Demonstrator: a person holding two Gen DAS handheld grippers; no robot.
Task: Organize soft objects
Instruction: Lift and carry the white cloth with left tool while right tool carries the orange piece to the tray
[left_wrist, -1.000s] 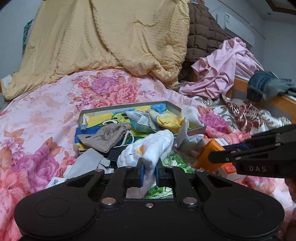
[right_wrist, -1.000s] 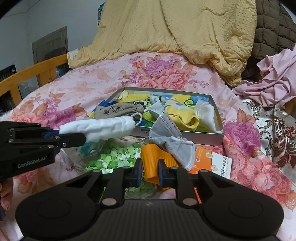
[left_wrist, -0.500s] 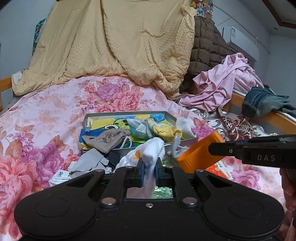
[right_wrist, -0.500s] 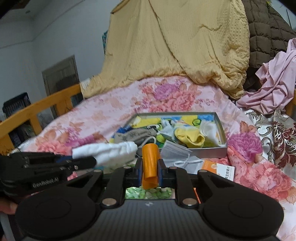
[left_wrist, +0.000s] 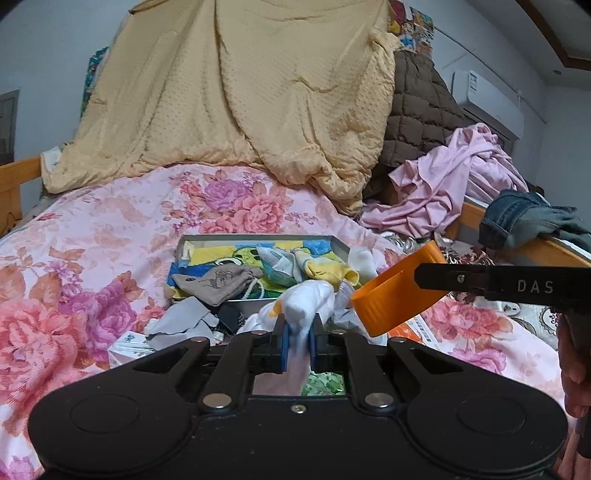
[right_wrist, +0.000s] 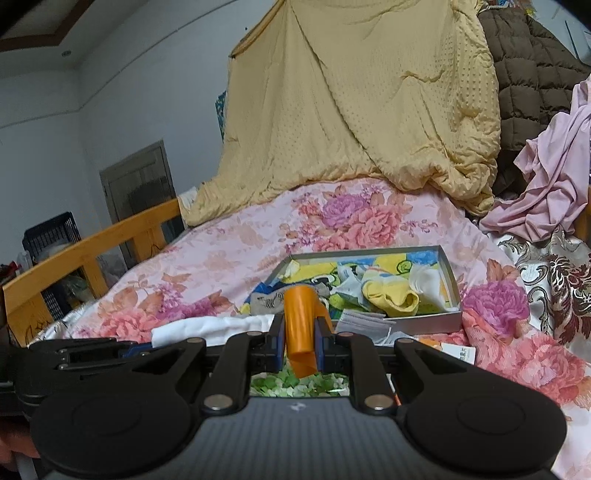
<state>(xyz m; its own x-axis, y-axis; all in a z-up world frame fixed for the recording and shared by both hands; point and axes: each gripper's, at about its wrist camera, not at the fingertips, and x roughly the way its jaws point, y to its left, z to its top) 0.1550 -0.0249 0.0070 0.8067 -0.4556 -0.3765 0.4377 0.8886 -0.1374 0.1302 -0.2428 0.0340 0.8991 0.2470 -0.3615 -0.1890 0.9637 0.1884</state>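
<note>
- A bed fills both views, covered by a pink floral bedspread (left_wrist: 110, 236), with a wooden side rail (right_wrist: 92, 251) along one edge.
- A big yellow quilt (left_wrist: 240, 103) is heaped at the far end, a brown padded coat (left_wrist: 417, 122) beside it, and crumpled pink clothes (left_wrist: 454, 184) in front of the coat.
- A shallow grey box (right_wrist: 456, 295) lies in the middle of the bedspread; inside are a yellow sock (right_wrist: 388, 299), a grey drawstring pouch (left_wrist: 218, 282) and other small cloth pieces on a bright cartoon print.
- A grey face mask (right_wrist: 364, 321) lies just outside the box's near wall.
- The left gripper (left_wrist: 298, 338) is clenched on a white sock (left_wrist: 308, 301), held above the clutter in front of the box.
- The right gripper (right_wrist: 300, 341) is clamped on a soft orange ring (right_wrist: 301, 325), pinching its wall flat between the blue pads; in the left wrist view the ring (left_wrist: 395, 291) hangs in the air to the right of the white sock, close to it.
</note>
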